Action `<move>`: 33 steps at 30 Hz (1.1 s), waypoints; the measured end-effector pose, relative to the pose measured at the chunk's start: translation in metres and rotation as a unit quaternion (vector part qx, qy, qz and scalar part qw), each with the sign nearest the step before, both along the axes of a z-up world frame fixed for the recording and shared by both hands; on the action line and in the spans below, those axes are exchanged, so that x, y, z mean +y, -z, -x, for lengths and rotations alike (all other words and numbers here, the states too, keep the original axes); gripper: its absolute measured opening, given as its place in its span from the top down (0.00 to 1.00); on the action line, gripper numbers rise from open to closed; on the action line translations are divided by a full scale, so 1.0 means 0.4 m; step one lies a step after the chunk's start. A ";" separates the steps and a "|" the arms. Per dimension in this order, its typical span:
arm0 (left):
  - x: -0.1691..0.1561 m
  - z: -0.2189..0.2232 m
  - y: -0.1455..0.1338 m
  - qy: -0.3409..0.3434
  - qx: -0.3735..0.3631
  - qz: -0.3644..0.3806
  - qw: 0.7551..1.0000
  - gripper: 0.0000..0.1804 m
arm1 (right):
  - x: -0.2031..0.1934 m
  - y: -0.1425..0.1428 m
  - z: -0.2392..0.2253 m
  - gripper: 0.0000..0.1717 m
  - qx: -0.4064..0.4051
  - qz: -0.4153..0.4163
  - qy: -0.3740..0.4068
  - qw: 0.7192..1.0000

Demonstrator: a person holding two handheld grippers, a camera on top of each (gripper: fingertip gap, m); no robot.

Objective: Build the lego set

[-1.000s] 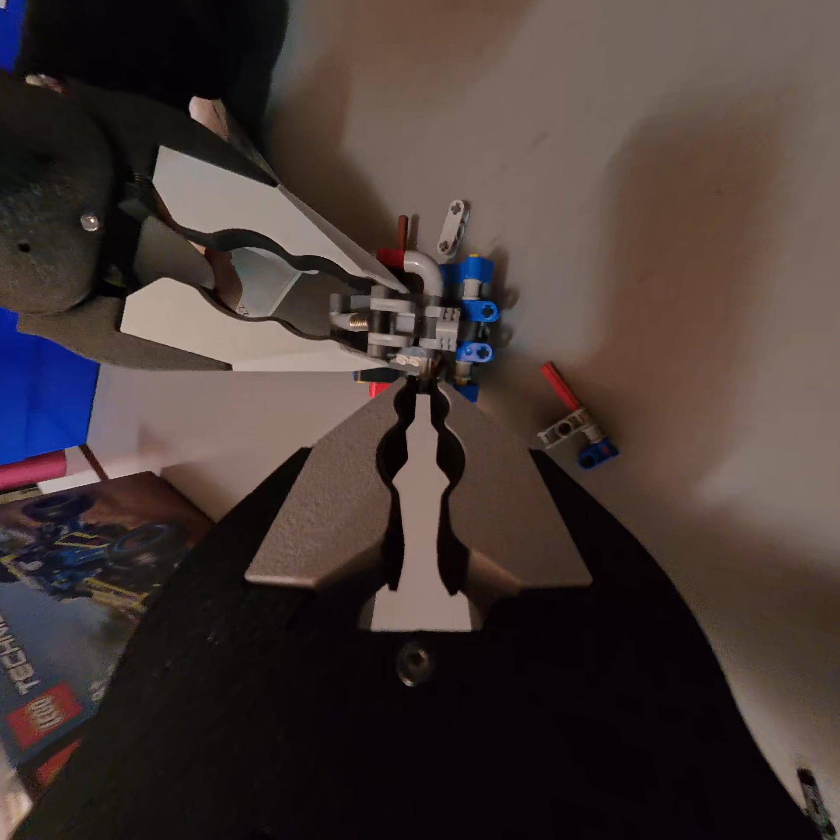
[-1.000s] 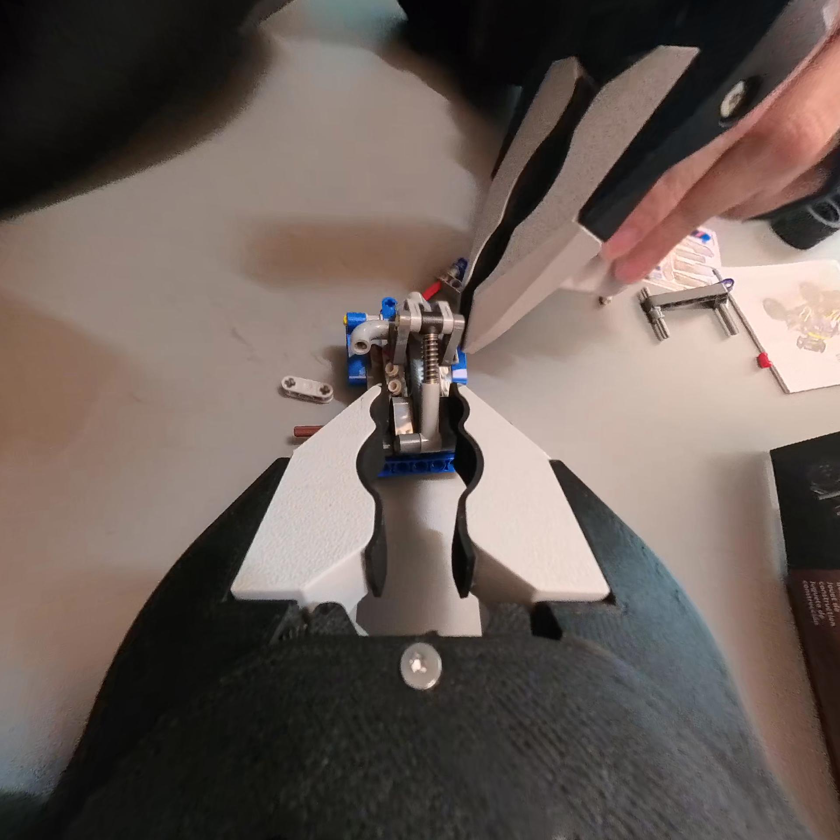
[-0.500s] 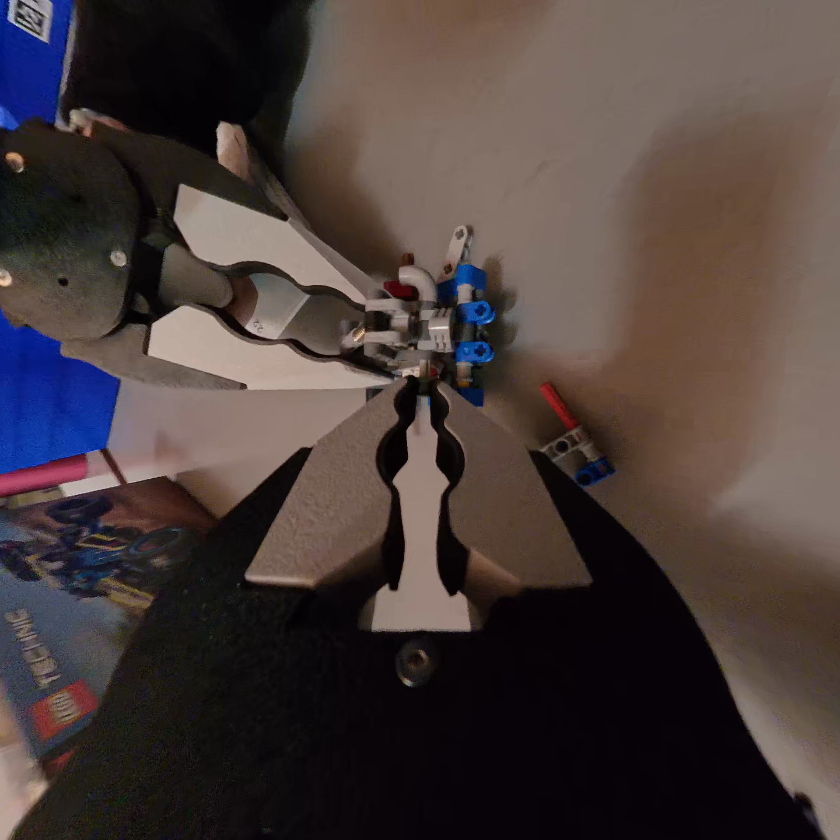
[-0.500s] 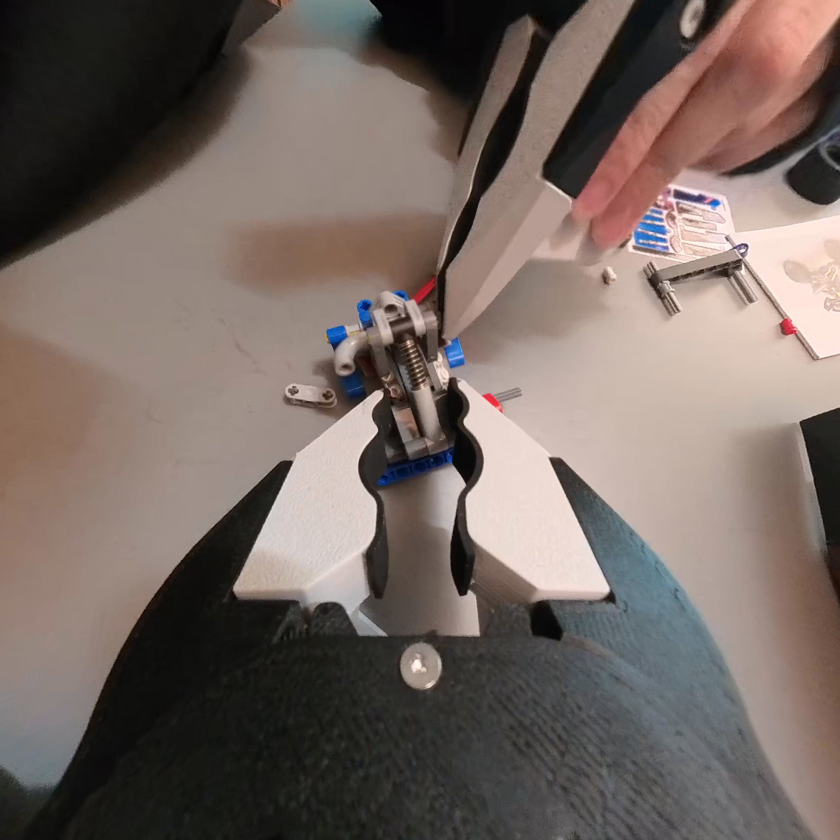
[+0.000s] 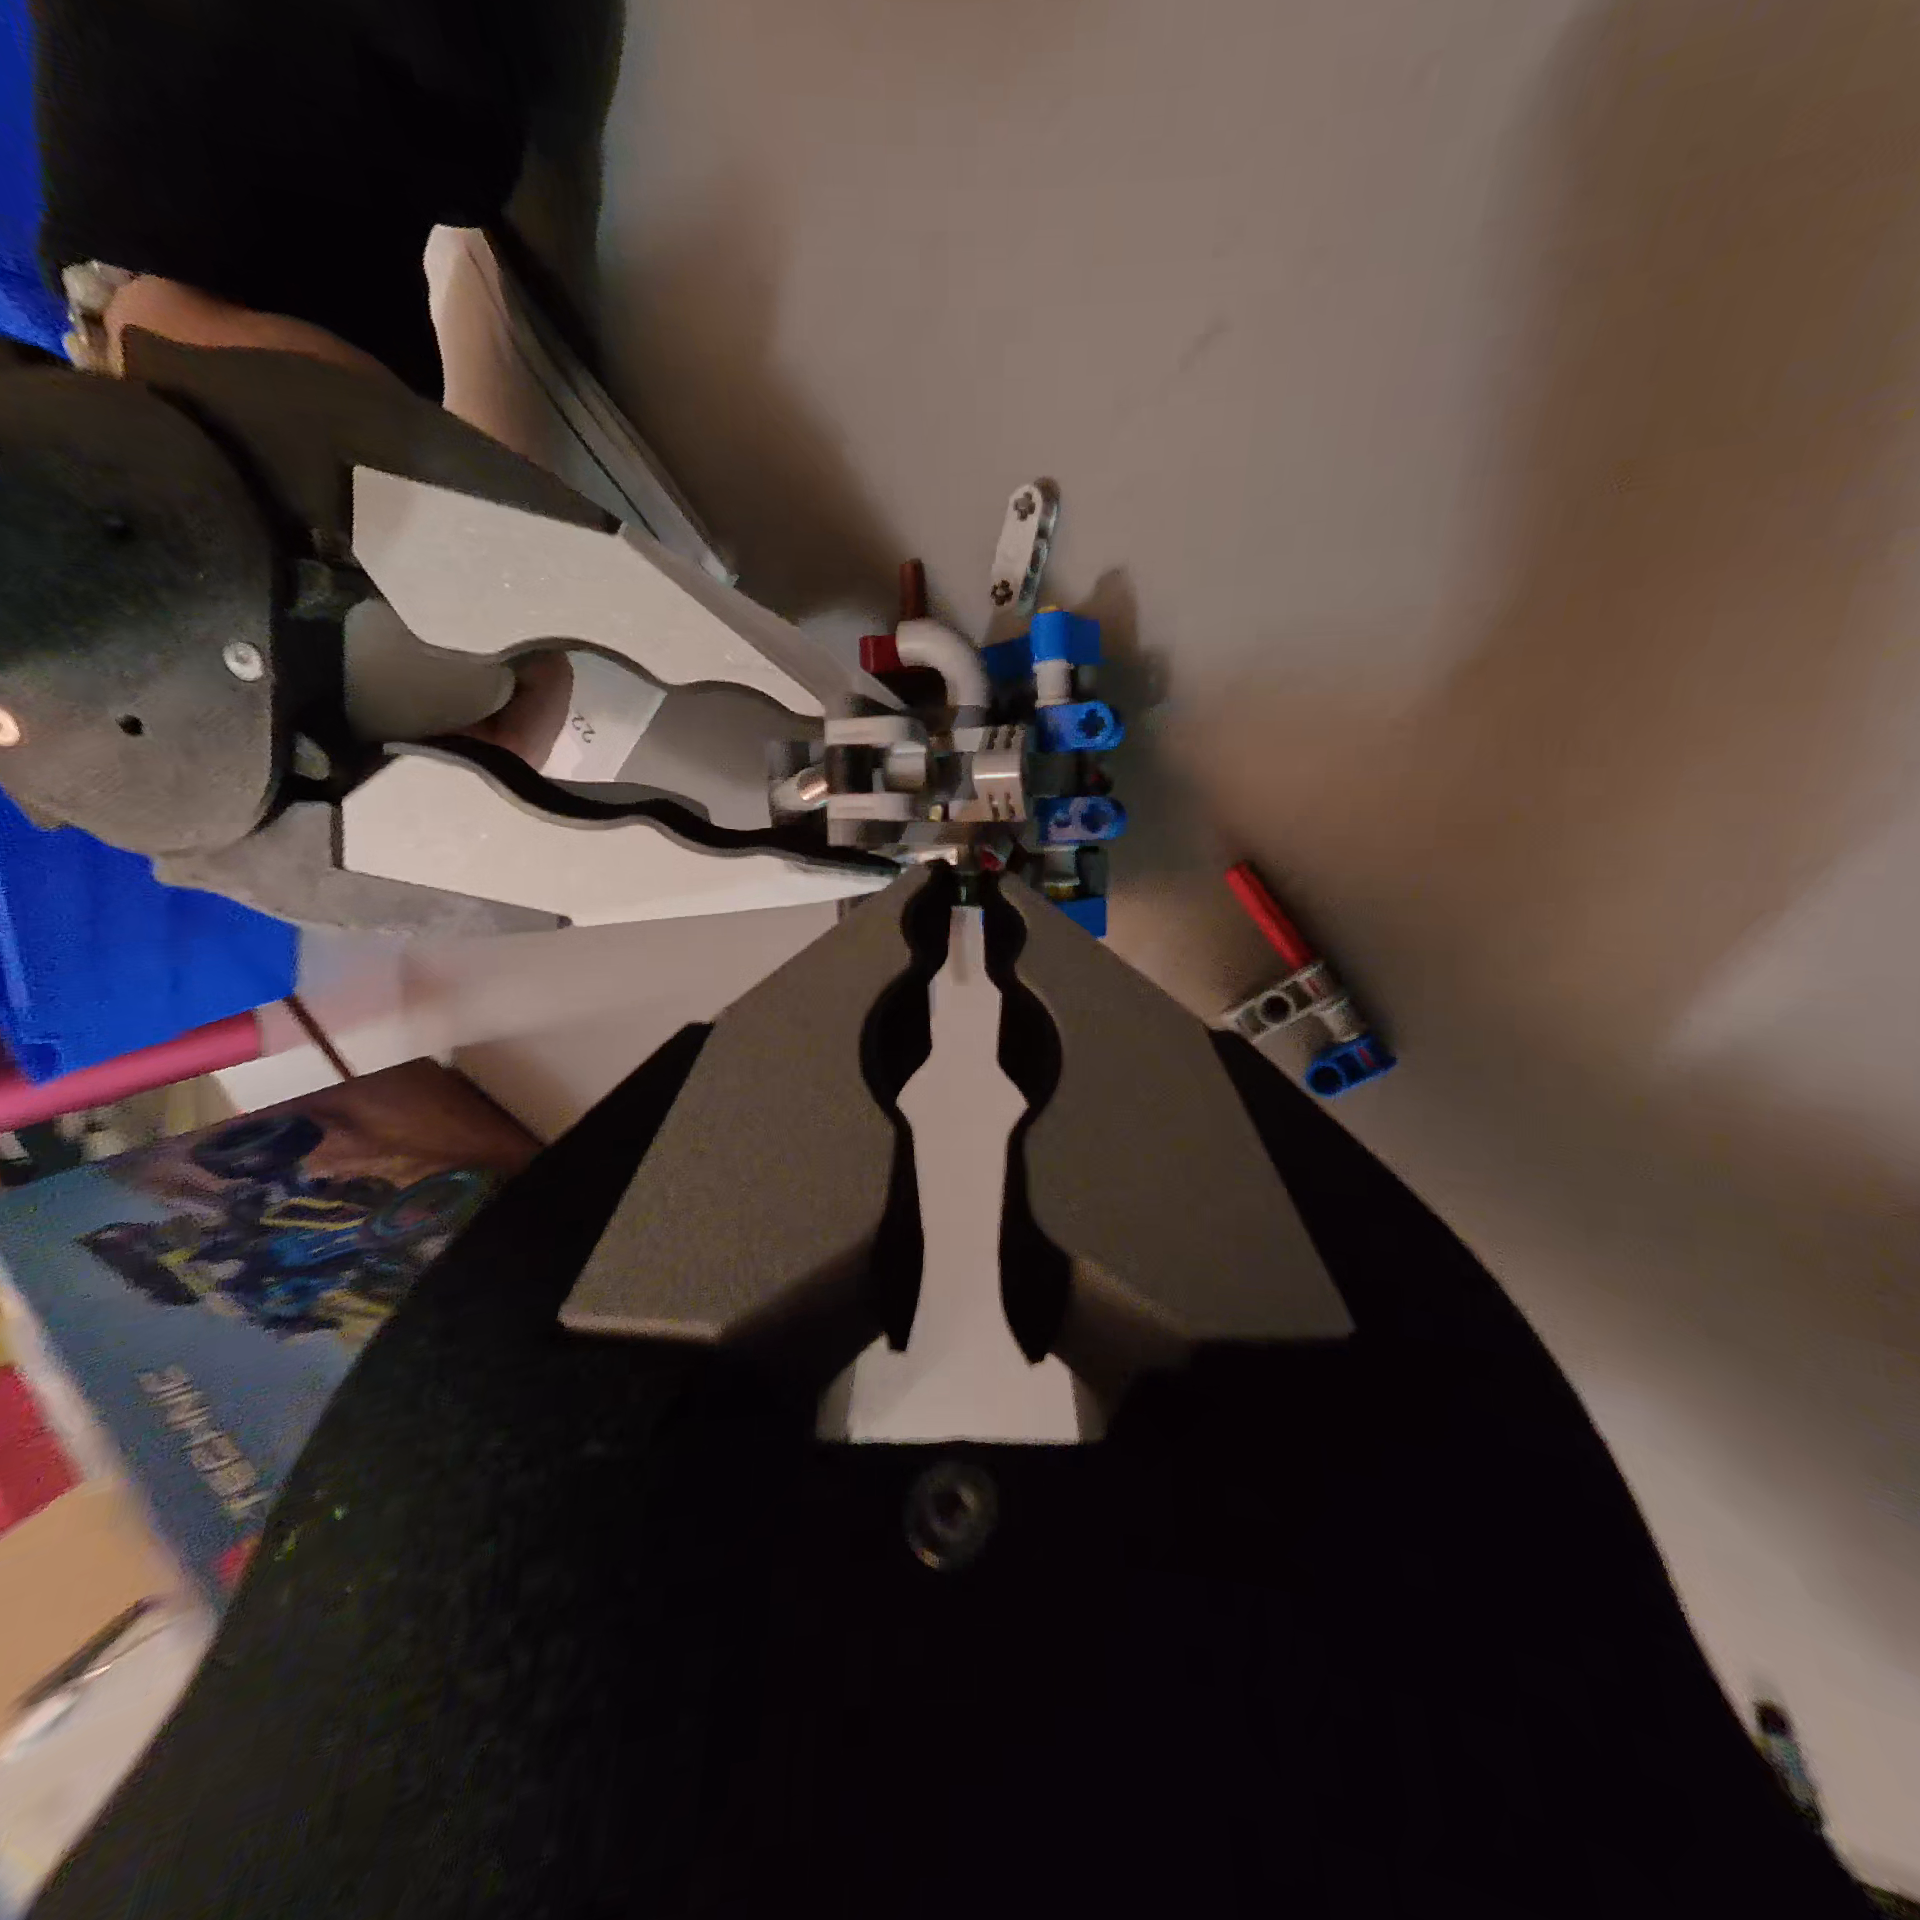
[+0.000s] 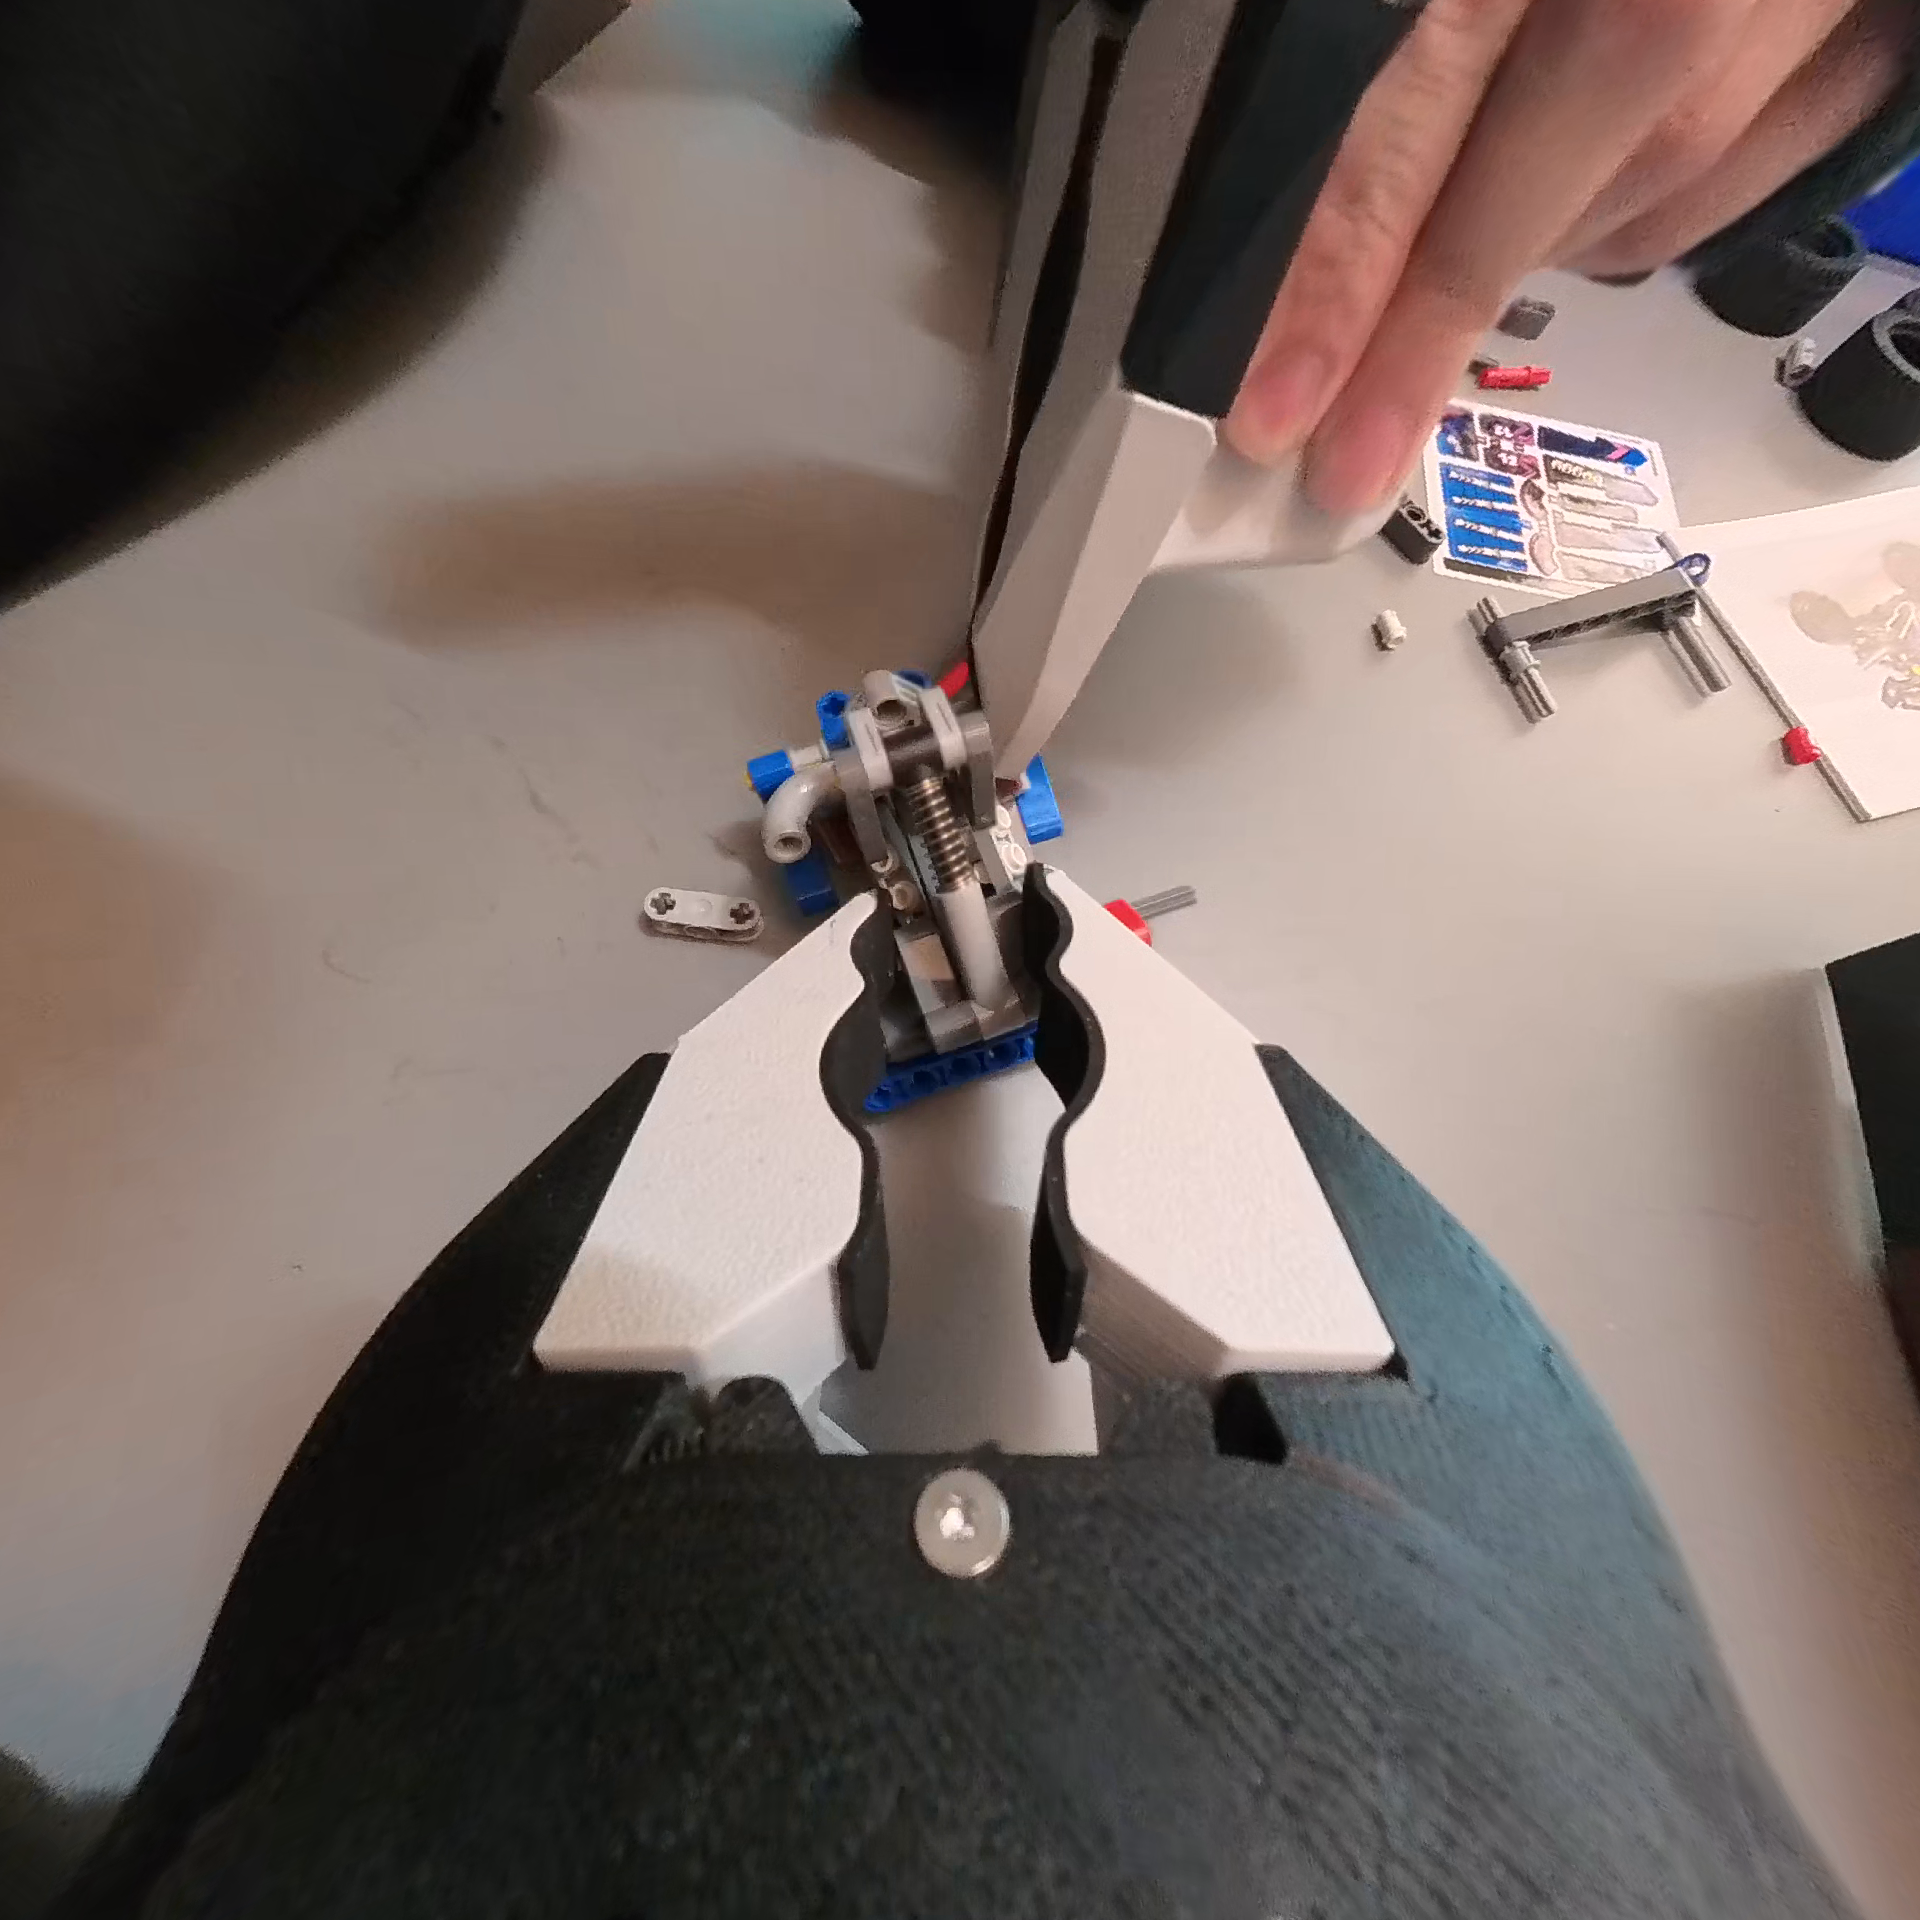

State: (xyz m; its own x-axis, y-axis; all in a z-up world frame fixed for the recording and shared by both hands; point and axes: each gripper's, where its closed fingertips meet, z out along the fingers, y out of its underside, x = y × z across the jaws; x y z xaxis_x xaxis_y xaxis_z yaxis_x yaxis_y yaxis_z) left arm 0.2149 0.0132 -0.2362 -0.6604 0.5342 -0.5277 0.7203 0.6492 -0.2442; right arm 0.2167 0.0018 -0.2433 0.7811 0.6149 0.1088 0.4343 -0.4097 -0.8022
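Note:
A small grey and blue brick assembly [image 6: 920, 790] with a metal spring strut stands on the pale table [image 6: 416, 1039]. My right gripper [image 6: 951, 904] is shut on its lower part, with both black pads pressed against its sides. The left wrist view shows the same grip [image 5: 852, 779] on the assembly [image 5: 966, 769]. My left gripper [image 5: 964, 883] is shut, and its tips touch the assembly's side. A small dark part shows at those tips, and I cannot tell whether it is held. In the right wrist view the left gripper [image 6: 1013, 738] comes down steeply from above, held by a hand [image 6: 1455, 208].
Loose parts lie around the assembly: a thin grey link [image 6: 701, 916], a red bush on a grey axle [image 6: 1143, 914], and a red axle with grey and blue connectors [image 5: 1299, 1003]. A grey frame piece [image 6: 1600, 634], sticker sheet [image 6: 1548, 509] and booklet [image 6: 1849, 665] lie right. A printed box [image 5: 260, 1247] lies left. Only a small space, under 4 cm, lies between the two pairs of fingers.
The left gripper has swung steeper, and its tip stays at the assembly's side. The right gripper keeps its hold, and the assembly has tilted a little in the view.

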 end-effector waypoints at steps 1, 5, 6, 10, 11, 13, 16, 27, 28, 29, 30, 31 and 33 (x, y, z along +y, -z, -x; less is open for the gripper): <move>0.001 0.002 0.001 -0.007 0.028 0.010 1.000 0.99 | 0.000 0.000 0.001 0.87 -0.003 -0.003 -0.003 1.000; 0.009 0.002 0.000 -0.037 0.138 0.060 0.988 0.97 | 0.000 -0.003 0.005 0.87 -0.007 -0.028 -0.015 0.999; 0.015 0.006 0.002 -0.047 0.178 0.068 0.981 0.96 | 0.001 -0.002 0.006 0.87 -0.014 -0.033 -0.017 0.999; 0.022 0.018 -0.006 -0.056 0.308 0.121 0.942 0.95 | 0.000 -0.002 0.010 0.87 -0.027 -0.032 -0.024 0.999; 0.020 0.017 -0.009 -0.054 0.325 0.133 0.935 0.96 | -0.001 -0.001 0.011 0.86 -0.027 -0.032 -0.025 0.999; 0.017 0.017 -0.010 -0.061 0.357 0.145 0.921 0.97 | 0.000 -0.001 0.011 0.86 -0.031 -0.030 -0.025 0.999; 0.017 0.009 -0.019 -0.112 0.402 0.148 0.897 0.86 | 0.002 -0.001 0.004 0.86 -0.039 -0.018 -0.010 0.999; 0.029 -0.011 0.013 -0.455 0.312 0.259 0.793 0.71 | 0.020 0.004 -0.036 0.86 -0.078 0.005 0.087 0.993; 0.030 -0.015 0.027 -0.464 0.302 0.259 0.791 0.66 | 0.020 0.004 -0.032 0.86 -0.079 0.005 0.085 0.993; 0.027 -0.018 0.035 -0.467 0.297 0.262 0.791 0.65 | 0.020 0.004 -0.031 0.86 -0.081 0.004 0.085 0.993; 0.022 -0.022 0.036 -0.470 0.301 0.271 0.784 0.64 | 0.019 0.004 -0.030 0.86 -0.082 0.003 0.087 0.993; 0.011 -0.017 0.033 -0.463 0.317 0.279 0.779 0.64 | 0.019 0.004 -0.027 0.86 -0.082 0.001 0.087 0.993; -0.003 -0.013 0.020 -0.453 0.330 0.298 0.773 0.69 | 0.021 0.003 -0.025 0.86 -0.080 -0.005 0.095 0.992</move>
